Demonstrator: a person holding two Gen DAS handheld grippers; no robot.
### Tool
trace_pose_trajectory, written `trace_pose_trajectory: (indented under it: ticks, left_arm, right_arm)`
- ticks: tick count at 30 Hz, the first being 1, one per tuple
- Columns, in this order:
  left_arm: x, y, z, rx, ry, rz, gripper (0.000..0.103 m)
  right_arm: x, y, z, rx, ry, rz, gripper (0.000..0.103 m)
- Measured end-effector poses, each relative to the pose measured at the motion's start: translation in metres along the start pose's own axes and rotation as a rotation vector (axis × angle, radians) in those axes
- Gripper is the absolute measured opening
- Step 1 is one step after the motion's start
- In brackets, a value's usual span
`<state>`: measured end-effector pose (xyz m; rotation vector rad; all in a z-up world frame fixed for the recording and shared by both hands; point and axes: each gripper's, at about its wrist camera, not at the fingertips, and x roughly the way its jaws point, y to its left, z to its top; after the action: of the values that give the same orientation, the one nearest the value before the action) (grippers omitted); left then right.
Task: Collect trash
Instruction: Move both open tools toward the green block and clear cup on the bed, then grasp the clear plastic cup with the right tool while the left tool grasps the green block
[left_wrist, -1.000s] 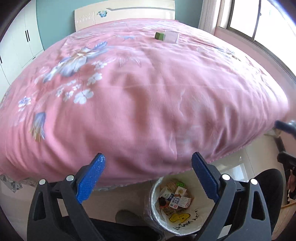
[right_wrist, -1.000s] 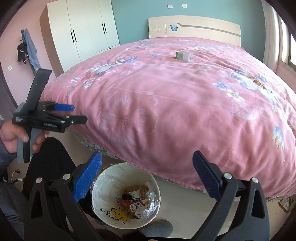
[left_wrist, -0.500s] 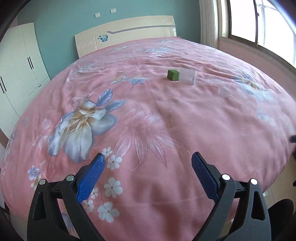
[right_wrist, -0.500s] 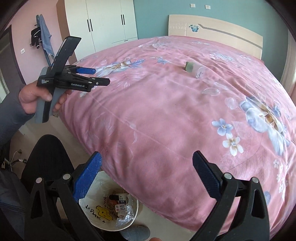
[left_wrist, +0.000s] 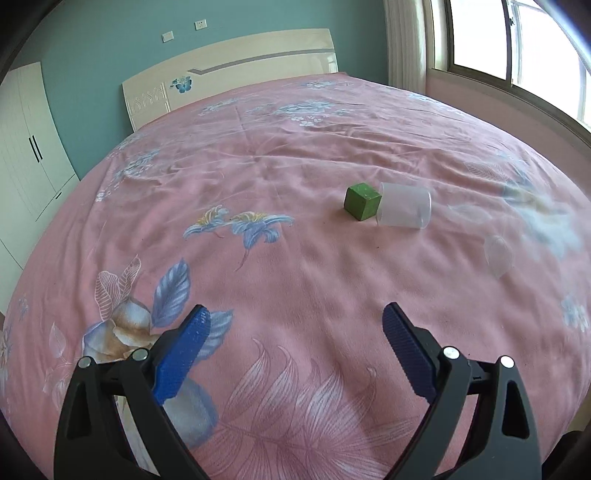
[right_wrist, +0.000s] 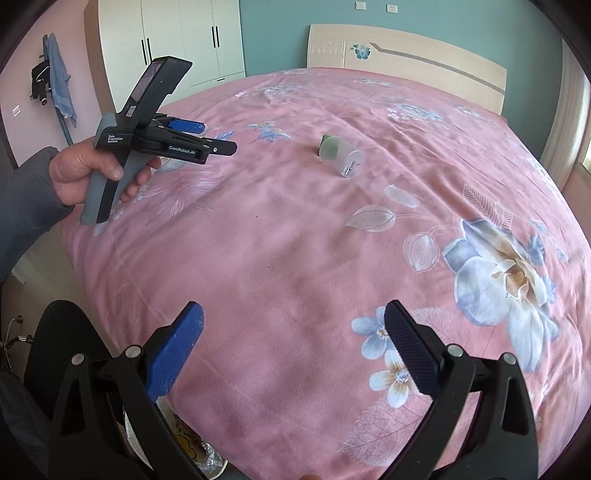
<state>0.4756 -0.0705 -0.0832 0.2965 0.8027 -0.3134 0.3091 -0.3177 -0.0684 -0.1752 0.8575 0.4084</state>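
From the left wrist view, our left gripper (left_wrist: 295, 350) hangs above the pink bedspread (left_wrist: 280, 266) with its blue pads spread wide and nothing between them. The green cube (left_wrist: 362, 202) sits well ahead of it, toward the headboard (left_wrist: 229, 74), and the clear plastic cup (left_wrist: 404, 210) lies on its side touching the cube on the window side. Those two look like the trash left on the bed. To take the cube cleanly, we judge it best to come in low and straight, square the pads to two flat faces, and close from the side away from the cup so we do not nudge it rolling. From the right wrist view, our right gripper (right_wrist: 295, 343) is likewise open and empty, near the foot edge of the bedspread (right_wrist: 295, 240). The cup (right_wrist: 341, 155) hides most of the cube (right_wrist: 327, 141) from here. The left gripper (right_wrist: 192, 142) shows in profile, held in a hand (right_wrist: 85, 177), short of the cube. A bin rim (right_wrist: 207, 461) peeks in below the bedspread edge, so the carry back should be brief.
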Motion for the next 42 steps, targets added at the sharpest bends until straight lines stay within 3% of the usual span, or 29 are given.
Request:
trace_pose_trajectory:
  ticks: [5,15,21,32,42]
  left_arm:
    - [0.037,-0.006,0.024,0.106,0.009,-0.004,0.096]
    - [0.096,-0.017,0.061,0.187,0.041,-0.142,0.096]
    - [0.122,-0.024,0.076,0.224,0.059,-0.134,0.096]
    - [0.144,-0.036,0.092,0.265,0.069,-0.154,0.096]
    - [0.154,-0.04,0.098,0.277,0.083,-0.171,0.095]
  right_arm:
    - [0.017,-0.018,0.015,-0.012,0.012,-0.013,0.096]
    - [0.063,-0.048,0.058,-0.09,0.055,-0.05,0.096]
    - [0.082,-0.065,0.075,-0.099,0.068,-0.063,0.096]
    - [0.102,-0.072,0.091,-0.161,0.083,-0.042,0.096]
    - [0.141,-0.089,0.145,-0.149,0.079,0.048,0.096]
